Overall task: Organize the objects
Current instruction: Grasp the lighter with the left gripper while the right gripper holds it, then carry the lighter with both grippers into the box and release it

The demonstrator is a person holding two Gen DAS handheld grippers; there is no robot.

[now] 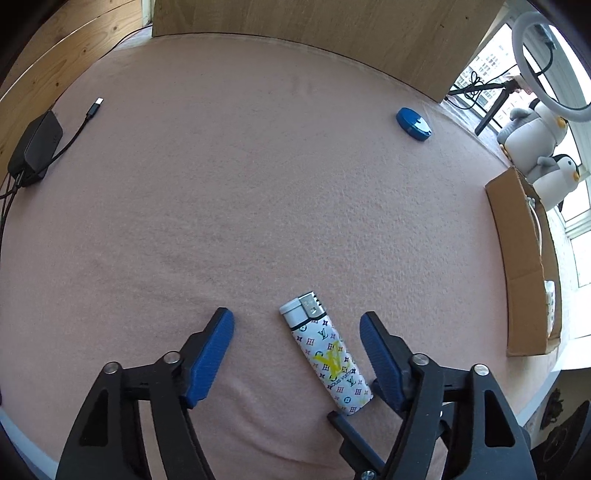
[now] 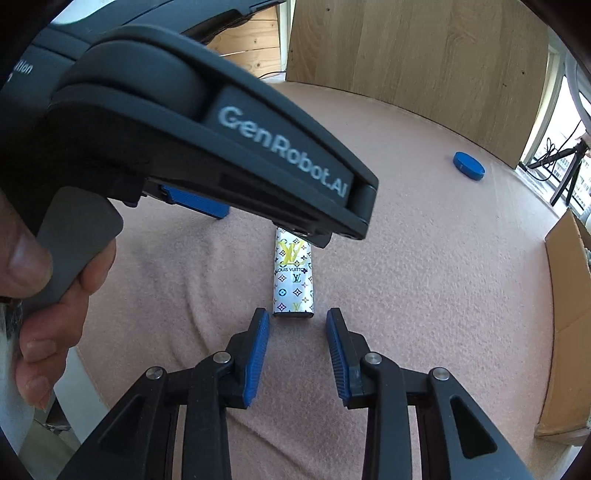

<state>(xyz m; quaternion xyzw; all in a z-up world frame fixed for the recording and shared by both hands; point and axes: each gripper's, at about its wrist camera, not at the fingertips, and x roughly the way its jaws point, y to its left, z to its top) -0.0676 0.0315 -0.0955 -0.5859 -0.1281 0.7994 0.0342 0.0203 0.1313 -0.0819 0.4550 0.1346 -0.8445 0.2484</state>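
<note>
Pink cloth (image 1: 258,184): cardboard box (image 1: 524,266) contents unclear; both grippers' fingers (image 1: 210,354) released

1. Lighter (image 1: 325,354), lying between the left gripper's jaws: glossy printed wrap on the body, brushed silver metal cap.
2. Left gripper (image 1: 297,325): matt black plastic frame, shiny metal pins, blue ribbed rubbery pads.
3. Right gripper (image 2: 297,323): same build; pads finely ribbed.
4. Table cover (image 1: 258,203) under both jaws: pink fuzzy cloth, matt, slightly wrinkled.
5. Blue lid (image 1: 413,123), far ahead of the jaws: smooth plastic, mild sheen.
6. Cardboard box (image 1: 524,266), right of the jaws: matt brown corrugated board.
7. Back panel (image 1: 314,18): smooth wood-grain.
8. Black box (image 1: 35,147), far left: matt plastic.
</note>
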